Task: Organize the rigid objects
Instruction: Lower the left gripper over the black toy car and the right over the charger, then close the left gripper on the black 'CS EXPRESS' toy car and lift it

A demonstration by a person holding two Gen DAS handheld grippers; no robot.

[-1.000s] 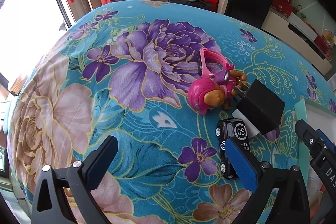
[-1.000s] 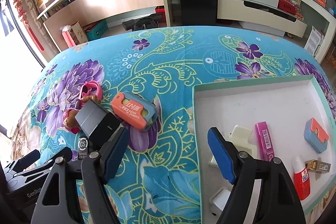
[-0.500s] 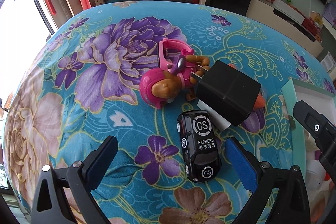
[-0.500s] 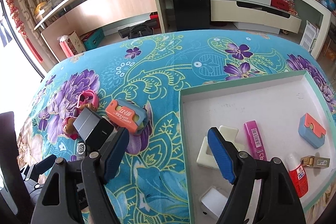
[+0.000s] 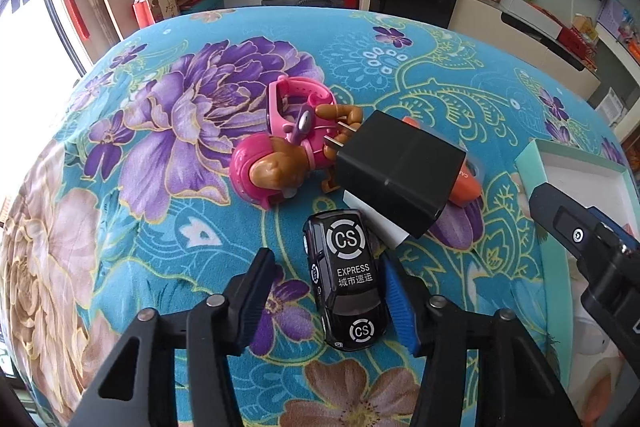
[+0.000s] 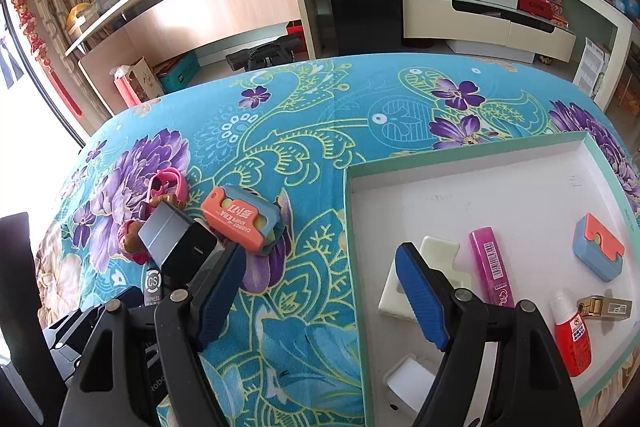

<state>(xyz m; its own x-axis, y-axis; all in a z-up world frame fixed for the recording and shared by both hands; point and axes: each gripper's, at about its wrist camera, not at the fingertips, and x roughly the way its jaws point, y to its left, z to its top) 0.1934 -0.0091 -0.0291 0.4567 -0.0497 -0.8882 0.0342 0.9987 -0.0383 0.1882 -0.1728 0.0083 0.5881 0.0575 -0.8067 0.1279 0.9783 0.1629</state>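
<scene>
At 12 o'clock of the car (image 5: 347, 281), touching: charger (image 5: 400, 175), w/ pup toy (image 5: 280, 163) beyond. Left gripper (image 5: 328, 301) jaws half-open round car; right gripper (image 6: 320, 291) wide apart, empty.

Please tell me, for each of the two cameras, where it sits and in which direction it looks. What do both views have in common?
Left wrist: sits behind the left gripper, looks forward and down at the black toy car between its open fingers; the right gripper shows at the right edge.
Right wrist: sits behind the right gripper, looks forward and down across the floral tablecloth and white tray; its open fingers show.
Shared: black charger, pink toy, toy car, tray corner.
</scene>
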